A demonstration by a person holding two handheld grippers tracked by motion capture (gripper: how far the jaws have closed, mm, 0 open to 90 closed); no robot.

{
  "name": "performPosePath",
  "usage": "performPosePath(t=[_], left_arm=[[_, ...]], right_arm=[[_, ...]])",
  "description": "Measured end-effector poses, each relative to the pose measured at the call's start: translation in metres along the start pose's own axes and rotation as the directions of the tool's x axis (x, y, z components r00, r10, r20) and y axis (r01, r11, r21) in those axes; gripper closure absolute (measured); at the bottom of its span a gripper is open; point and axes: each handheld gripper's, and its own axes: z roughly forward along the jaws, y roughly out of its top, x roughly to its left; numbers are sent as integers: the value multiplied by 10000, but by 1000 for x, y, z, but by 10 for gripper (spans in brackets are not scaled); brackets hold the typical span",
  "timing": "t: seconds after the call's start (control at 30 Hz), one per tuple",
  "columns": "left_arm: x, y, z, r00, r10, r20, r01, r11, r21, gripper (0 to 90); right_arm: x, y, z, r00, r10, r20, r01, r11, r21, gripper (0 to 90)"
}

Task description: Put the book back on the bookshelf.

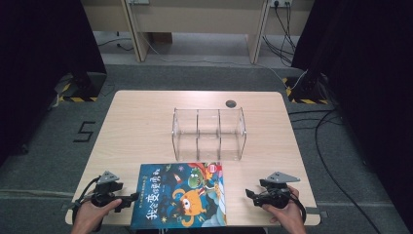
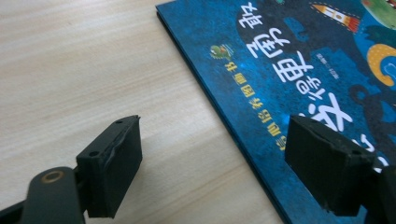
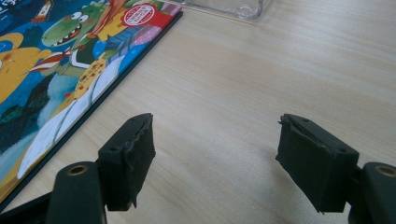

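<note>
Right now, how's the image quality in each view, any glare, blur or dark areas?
High view: even light on the wooden table, dark curtains at both sides, faint reflections on the clear acrylic organizer. Left gripper view: picture book cover sharp, jaws soft-edged, a soft shadow beneath. Right gripper view: mild sheen on the tabletop, near jaws slightly blurred.

The book (image 1: 181, 195) cover reads 我会变成鹿; the floor (image 1: 48, 146) bears a black "5" (image 1: 84, 131).
</note>
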Motion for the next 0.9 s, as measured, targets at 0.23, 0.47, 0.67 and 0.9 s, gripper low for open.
performPosePath(t=[0.23, 0.47, 0.67, 0.9], left_arm=[[-14, -1, 4, 9961, 5, 883, -35, 9994, 348, 315], [-22, -2, 5, 9936, 60, 1130, -112, 9989, 453, 358], [-26, -2, 7, 9881, 123, 1533, -190, 9989, 421, 387], [-50, 2, 19, 9766, 727, 2023, -834, 9955, 448, 400]], right_arm=[[1, 1, 1, 9999, -50, -105, 50, 10000, 32, 277], [2, 0, 2, 9998, -56, -202, 57, 9999, 85, 277], [2, 0, 3, 9997, -10, -254, 11, 10000, 54, 281], [1, -1, 4, 9983, -46, -584, 47, 10000, 13, 322]])
